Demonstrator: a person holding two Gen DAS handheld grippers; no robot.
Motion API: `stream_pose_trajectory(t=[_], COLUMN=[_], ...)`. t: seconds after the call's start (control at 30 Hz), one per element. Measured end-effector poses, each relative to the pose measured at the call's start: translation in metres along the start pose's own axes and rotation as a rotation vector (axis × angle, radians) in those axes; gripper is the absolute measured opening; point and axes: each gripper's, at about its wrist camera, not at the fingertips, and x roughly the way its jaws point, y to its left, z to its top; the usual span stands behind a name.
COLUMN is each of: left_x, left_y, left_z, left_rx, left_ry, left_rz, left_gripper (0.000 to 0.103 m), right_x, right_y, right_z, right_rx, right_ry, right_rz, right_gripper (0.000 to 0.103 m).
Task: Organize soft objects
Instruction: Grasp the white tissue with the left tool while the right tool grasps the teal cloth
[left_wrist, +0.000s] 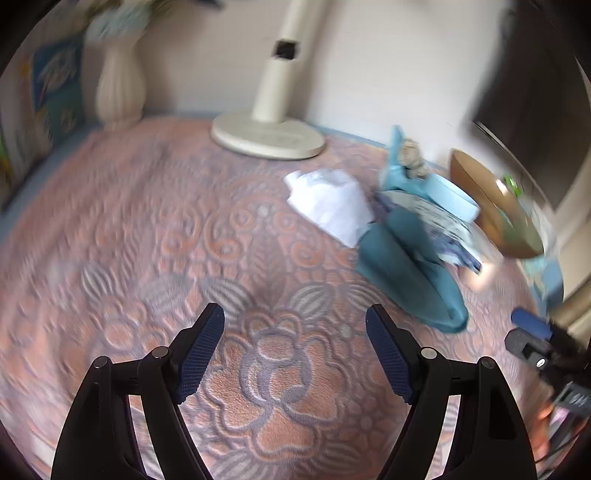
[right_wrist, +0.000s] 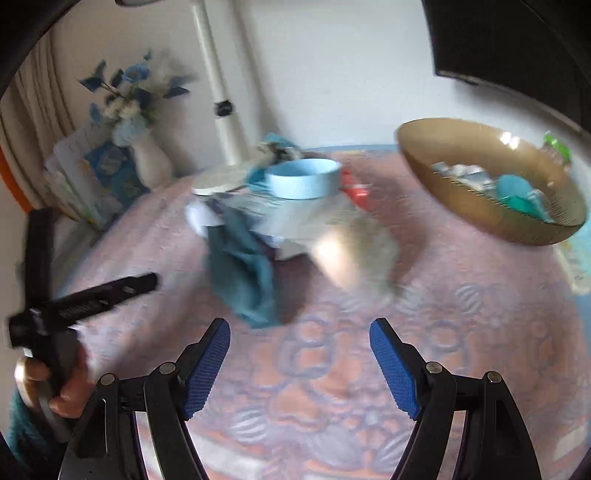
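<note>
Patterned tablecloth (left_wrist: 155, 229): teal cloth (left_wrist: 406, 273) and white cloth (left_wrist: 328, 205) left beside blue bowl (right_wrist: 303, 178); nothing gripped, left gripper (left_wrist: 295, 354) and right gripper (right_wrist: 300, 363) spread wide.

A folded cloth (right_wrist: 242, 266) lies on the surface (right_wrist: 369, 350), before a round tub (right_wrist: 303, 177). A bowl (right_wrist: 491, 218) stands right of them. A vase (right_wrist: 149, 158) and lamp base (left_wrist: 267, 134) stand behind, by the wall.

One teal cloth (left_wrist: 410, 273), one white cloth (left_wrist: 328, 205) and one light blue round container (right_wrist: 303, 178) lie on the patterned cover. One gold bowl (right_wrist: 476, 206), one white vase (left_wrist: 120, 86) and one lamp base (left_wrist: 267, 134) stand there too.
</note>
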Motion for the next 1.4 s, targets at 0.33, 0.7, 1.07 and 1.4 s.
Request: stream_pose_trajectory(t=[0.33,0.7,1.07,1.4], left_x=[0.002,0.078,0.052,-0.010], left_y=[-0.011,-0.002,-0.011,-0.009], left_z=[0.074,0.088,0.078,0.026], left_rx=[0.060,-0.028,0.030,0.003], left_ry=[-0.016,0.048,-0.014,-0.060], left_rz=[-0.041,-0.119,-0.140,-0.164], left_gripper=[0.096,0.073,0.051,0.051], right_x=[0.048,0.091,0.078,0.028], right_y=[0.055,0.039,0.058,0.075], right_z=[0.026,0.025,0.018,-0.016], right_rx=[-0.121,-0.066,-0.136,-0.212], right_ry=[0.103,0.137,0.085,0.100], right_rz=[-0.135,-0.118,-0.024,0.020], right_gripper=[0.081,0.081,0.009,0.009])
